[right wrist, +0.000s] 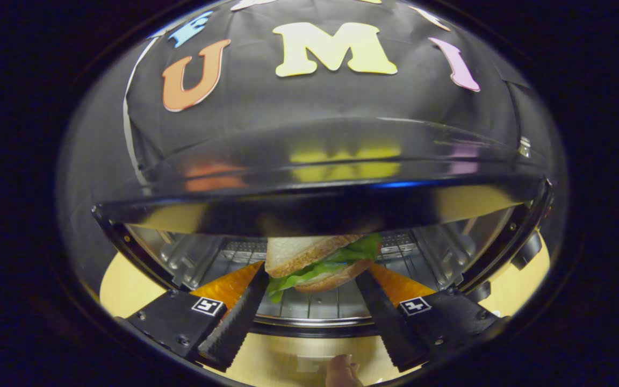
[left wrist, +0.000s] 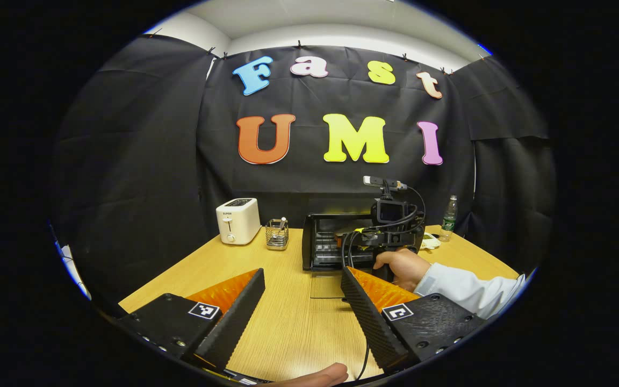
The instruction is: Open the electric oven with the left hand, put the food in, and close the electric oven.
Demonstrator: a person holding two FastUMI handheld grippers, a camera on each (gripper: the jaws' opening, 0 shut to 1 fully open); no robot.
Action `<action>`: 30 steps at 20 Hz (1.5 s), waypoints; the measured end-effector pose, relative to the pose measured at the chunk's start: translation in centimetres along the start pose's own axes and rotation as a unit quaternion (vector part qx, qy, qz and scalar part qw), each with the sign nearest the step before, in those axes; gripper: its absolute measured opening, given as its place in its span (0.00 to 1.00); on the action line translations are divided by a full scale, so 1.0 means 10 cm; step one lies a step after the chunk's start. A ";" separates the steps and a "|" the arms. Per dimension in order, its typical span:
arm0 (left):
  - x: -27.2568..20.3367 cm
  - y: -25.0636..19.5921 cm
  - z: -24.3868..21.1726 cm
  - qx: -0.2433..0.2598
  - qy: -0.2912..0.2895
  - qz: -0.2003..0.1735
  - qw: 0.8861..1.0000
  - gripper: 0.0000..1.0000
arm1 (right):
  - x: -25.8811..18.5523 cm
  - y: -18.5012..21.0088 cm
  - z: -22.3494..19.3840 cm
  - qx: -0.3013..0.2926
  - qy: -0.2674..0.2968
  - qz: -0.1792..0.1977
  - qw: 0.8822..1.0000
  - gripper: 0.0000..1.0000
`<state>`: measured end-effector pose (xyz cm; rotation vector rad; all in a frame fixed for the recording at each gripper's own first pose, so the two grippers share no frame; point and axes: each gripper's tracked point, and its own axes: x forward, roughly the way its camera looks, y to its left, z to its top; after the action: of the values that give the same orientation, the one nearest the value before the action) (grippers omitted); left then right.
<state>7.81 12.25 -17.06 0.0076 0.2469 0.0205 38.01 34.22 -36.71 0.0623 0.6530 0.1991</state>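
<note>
In the left gripper view, the left gripper [left wrist: 301,301] hangs back over the bench [left wrist: 288,322] with its jaws spread wide and nothing between them. Farther off stands the electric oven [left wrist: 331,242], its glass door [left wrist: 326,285] already folded down flat onto the bench — so the opening step looks done. The right gripper [left wrist: 390,236], held in a hand [left wrist: 402,267] with a pale sleeve, reaches up to the oven's mouth. A white toaster [left wrist: 238,220], a small wire basket [left wrist: 277,234] and a bottle [left wrist: 449,217] sit along the back of the bench, well clear of the work.

In the right gripper view, the right gripper [right wrist: 312,301] points straight into the oven cavity [right wrist: 309,252]. The sandwich [right wrist: 317,260] lies on the wire rack [right wrist: 315,303] inside, just ahead of the fingertips. The jaws stand apart on either side of it and do not seem to press it — it looks released, though the contact at the very tips is hard to judge.

By my reading the food is in; what is left is to draw the right gripper out and shut the door.
</note>
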 end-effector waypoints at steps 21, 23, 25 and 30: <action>0.22 -0.17 -0.21 -0.026 0.034 -0.012 0.999 0.94 | -2.47 -0.50 0.67 -0.048 -0.133 0.054 0.989 0.99; 0.28 -0.25 -0.22 -0.030 0.039 -0.021 0.999 0.94 | -2.88 -0.73 0.84 -0.046 -0.181 0.039 0.982 0.99; 0.37 -0.37 -0.31 -0.022 0.051 -0.035 0.998 0.94 | -3.25 -0.98 1.00 -0.040 -0.222 0.024 0.974 0.99; 0.66 -0.74 -0.58 -0.002 0.088 -0.058 0.994 0.94 | -3.80 -1.54 1.18 -0.028 -0.280 -0.009 0.960 0.99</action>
<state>12.96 5.00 -24.40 -0.0120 0.4234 -0.0954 18.28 11.48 -6.49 0.0559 0.0827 0.1717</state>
